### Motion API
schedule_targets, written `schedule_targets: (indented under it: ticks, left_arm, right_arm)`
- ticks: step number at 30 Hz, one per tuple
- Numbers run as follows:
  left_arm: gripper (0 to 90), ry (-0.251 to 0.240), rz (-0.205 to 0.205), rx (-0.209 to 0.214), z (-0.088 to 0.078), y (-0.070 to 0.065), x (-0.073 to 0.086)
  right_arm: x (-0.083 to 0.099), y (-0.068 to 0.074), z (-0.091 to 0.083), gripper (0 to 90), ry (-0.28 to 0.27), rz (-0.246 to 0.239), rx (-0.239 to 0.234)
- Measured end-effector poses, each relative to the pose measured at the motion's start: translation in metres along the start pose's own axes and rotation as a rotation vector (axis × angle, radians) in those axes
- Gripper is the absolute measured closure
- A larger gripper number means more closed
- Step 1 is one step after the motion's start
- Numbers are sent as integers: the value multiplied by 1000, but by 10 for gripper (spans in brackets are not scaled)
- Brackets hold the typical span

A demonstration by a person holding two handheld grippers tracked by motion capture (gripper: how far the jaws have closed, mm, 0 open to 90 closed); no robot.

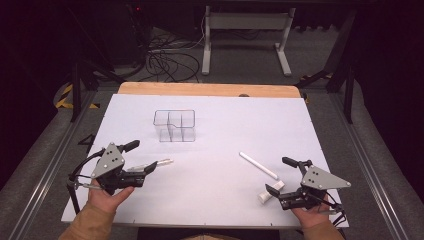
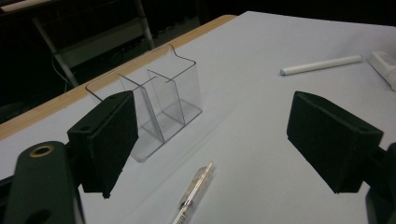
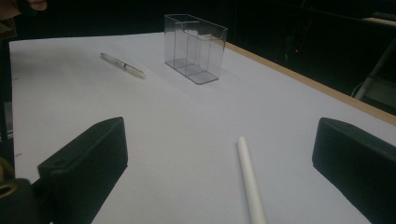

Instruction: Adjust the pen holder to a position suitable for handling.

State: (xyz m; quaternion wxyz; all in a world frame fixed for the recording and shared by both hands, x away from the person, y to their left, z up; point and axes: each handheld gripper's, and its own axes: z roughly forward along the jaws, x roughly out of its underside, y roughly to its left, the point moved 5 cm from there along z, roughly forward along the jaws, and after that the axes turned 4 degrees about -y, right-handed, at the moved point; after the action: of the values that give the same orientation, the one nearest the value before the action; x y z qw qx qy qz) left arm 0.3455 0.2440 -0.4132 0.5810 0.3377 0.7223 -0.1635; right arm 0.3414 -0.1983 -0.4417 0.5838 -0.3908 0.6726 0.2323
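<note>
Jaws on the left gripper (image 1: 145,169) are wide apart, and a clear pen (image 1: 159,162) lies just past them. Farther back stands a clear box (image 1: 174,125). The right gripper (image 1: 276,192) is wide too, near a white stick (image 1: 258,165).

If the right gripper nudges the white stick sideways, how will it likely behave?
The white stick looks round and smooth, lying flat on the sheet, so it would probably roll rather than slide. It seems straight and stiff, so it should likely lift without sagging. Being thin, it may slip or pivot between the open right gripper unless gripped near mid-length.
</note>
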Motion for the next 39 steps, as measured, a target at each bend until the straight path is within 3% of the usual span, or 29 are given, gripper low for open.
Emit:
schedule_targets:
  ticks: [10, 16, 20, 39]
  left_arm:
    - [173, 0, -10, 25, 7, 2, -6]
    - [161, 15, -15, 78, 8, 4, -10]
    - [156, 47, 24, 110, 11, 8, -16]
    - [259, 189, 133, 118, 46, 26, -35]
  right_arm:
    - [0, 1, 1, 38, 3, 1, -8]
    - [0, 2, 1, 42, 1, 8, -18]
    - [0, 2, 1, 57, 2, 13, -29]
    - [0, 4, 2, 65, 4, 8, -43]
